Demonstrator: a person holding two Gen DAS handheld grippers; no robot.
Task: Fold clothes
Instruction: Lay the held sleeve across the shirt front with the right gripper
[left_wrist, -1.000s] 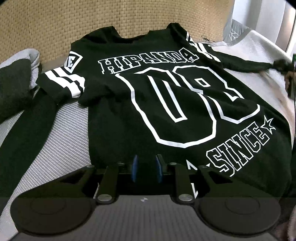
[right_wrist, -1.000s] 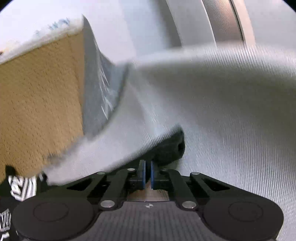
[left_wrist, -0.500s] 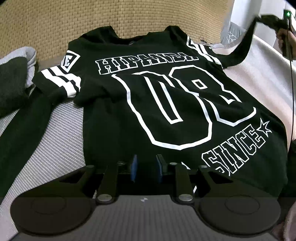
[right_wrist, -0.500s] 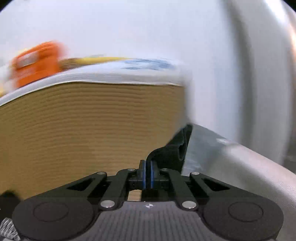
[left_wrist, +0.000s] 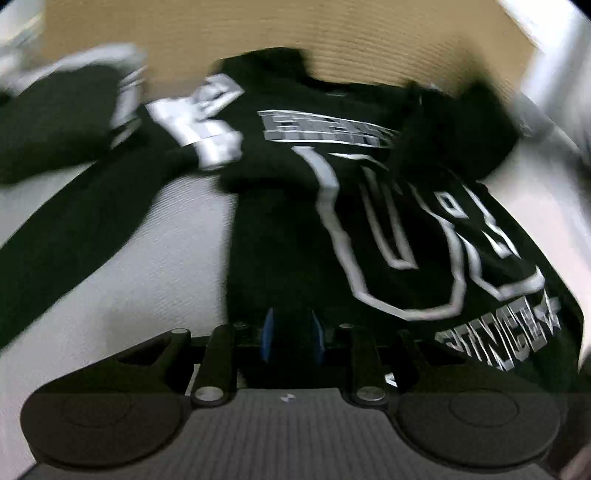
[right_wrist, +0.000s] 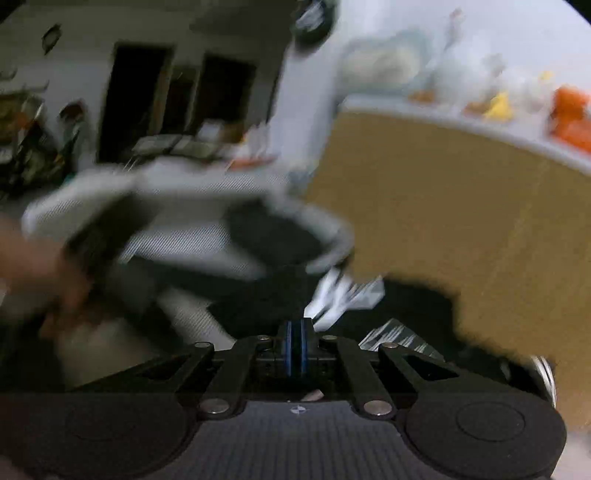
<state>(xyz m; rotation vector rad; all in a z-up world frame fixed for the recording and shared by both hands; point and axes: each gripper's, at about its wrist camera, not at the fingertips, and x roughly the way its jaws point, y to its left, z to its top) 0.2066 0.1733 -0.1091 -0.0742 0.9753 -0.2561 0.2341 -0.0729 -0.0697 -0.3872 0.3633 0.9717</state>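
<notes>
A black long-sleeved shirt (left_wrist: 369, 229) with a white "08" print lies face up on a pale textured bed cover (left_wrist: 166, 240). My left gripper (left_wrist: 291, 332) is at the bottom hem, jaws a little apart with dark hem fabric between the blue pads. The right sleeve (left_wrist: 454, 136) lies bunched across the upper right chest. The left sleeve (left_wrist: 74, 229) stretches out to the left. In the blurred right wrist view my right gripper (right_wrist: 295, 332) is shut over the shirt (right_wrist: 406, 306), with only a thin dark strip between its pads.
A tan woven headboard (left_wrist: 258, 33) stands right behind the collar, also seen as the headboard (right_wrist: 461, 221). A grey and dark folded garment (left_wrist: 55, 122) sits at the left. A person's hand (right_wrist: 33, 266) shows at the left of the right wrist view.
My right gripper has swung the right sleeve from far right of the bed up and across onto the chest. The left wrist view has rolled and shifted slightly, staying at the hem.
</notes>
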